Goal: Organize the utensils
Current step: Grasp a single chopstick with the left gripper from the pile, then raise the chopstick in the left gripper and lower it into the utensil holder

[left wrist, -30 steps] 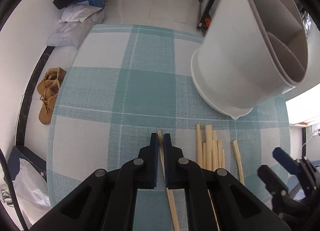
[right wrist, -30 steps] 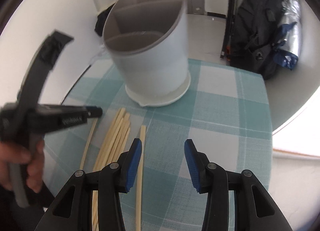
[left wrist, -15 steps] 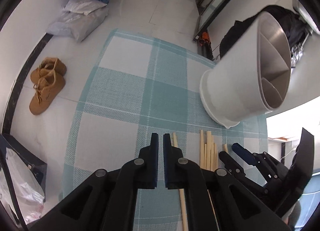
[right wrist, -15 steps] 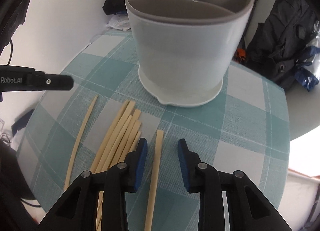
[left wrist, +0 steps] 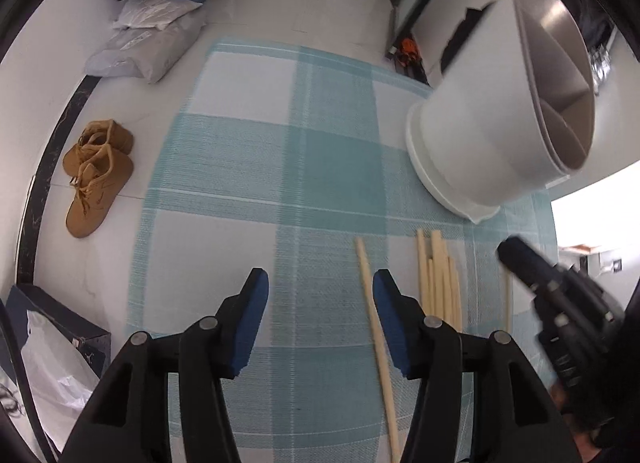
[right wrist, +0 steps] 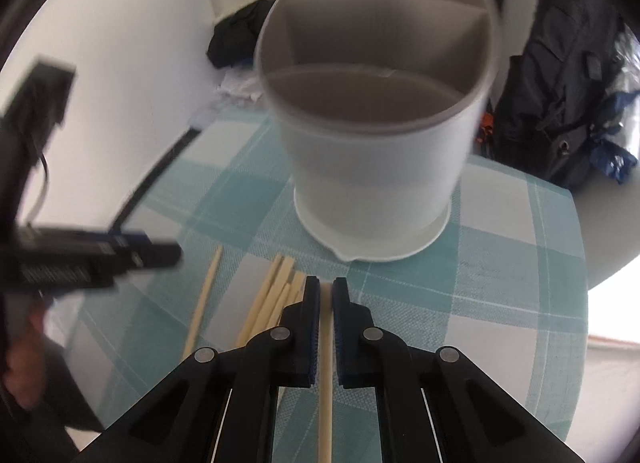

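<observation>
A white utensil holder [right wrist: 376, 167] with grey inner dividers stands on the checked tablecloth; it also shows in the left wrist view [left wrist: 500, 135]. Pale wooden chopsticks lie in a bundle [left wrist: 438, 279] in front of it. My left gripper [left wrist: 320, 295] is open above the cloth; a single chopstick [left wrist: 374, 327] lies just inside its right finger. My right gripper [right wrist: 326, 295] is shut on one chopstick [right wrist: 326, 383] that runs between its pads. The bundle [right wrist: 276, 295] lies just left of it, and another single chopstick [right wrist: 204, 303] lies further left.
The table [left wrist: 248, 151] has a teal and white checked cloth. Brown boots [left wrist: 96, 175] and bags [left wrist: 148, 43] lie on the floor to the left. A dark backpack [right wrist: 568, 75] stands behind the table. My left gripper [right wrist: 80, 259] shows blurred at the left of the right wrist view.
My left gripper has opened and let go of its chopstick, which now lies on the cloth. My right gripper has closed on the rightmost chopstick and moved nearer the holder.
</observation>
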### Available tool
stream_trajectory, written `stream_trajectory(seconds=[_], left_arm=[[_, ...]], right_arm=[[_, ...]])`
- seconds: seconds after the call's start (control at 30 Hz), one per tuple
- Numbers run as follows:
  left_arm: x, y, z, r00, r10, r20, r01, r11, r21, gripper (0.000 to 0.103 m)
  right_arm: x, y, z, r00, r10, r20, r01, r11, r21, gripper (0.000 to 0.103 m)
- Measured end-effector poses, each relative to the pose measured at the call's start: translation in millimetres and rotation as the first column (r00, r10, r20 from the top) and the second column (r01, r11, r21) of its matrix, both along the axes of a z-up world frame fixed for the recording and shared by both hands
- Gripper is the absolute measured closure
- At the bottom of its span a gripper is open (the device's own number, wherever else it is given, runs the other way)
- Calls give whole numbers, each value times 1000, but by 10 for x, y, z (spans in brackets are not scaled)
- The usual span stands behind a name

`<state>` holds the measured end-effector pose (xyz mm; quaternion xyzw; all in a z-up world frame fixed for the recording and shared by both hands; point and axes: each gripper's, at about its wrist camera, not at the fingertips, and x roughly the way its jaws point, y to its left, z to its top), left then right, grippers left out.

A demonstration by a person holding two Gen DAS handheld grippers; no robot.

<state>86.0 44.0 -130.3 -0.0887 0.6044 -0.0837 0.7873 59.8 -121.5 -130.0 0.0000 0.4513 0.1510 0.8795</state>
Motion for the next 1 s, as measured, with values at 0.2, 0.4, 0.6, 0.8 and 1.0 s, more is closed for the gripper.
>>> stream_trajectory(seconds=[0.2, 0.4, 0.6, 0.8, 1.0], left_arm=[[-19, -240, -48, 998, -66, -2, 65, 985, 157, 54], [-28, -346, -44, 997, -68, 21, 61, 968, 242, 58], [-65, -428, -18, 996, -81, 20, 74, 968, 240, 99], [-63, -349, 31, 999, 2, 53, -10, 988, 157, 102], [-183, -212, 409, 975, 72, 212, -83, 996, 45, 102]], right_arm=[[-30, -474, 177, 993, -119, 1, 116, 975, 192, 97], [-92, -941, 312, 976, -216, 8, 200, 916, 348, 97], [-249, -1236, 419, 962, -273, 22, 237, 872, 428, 97], [-295, -1285, 543, 957, -283, 60, 234, 878, 417, 97], [-432, -1200, 687, 952, -271, 145, 193, 895, 403, 97]])
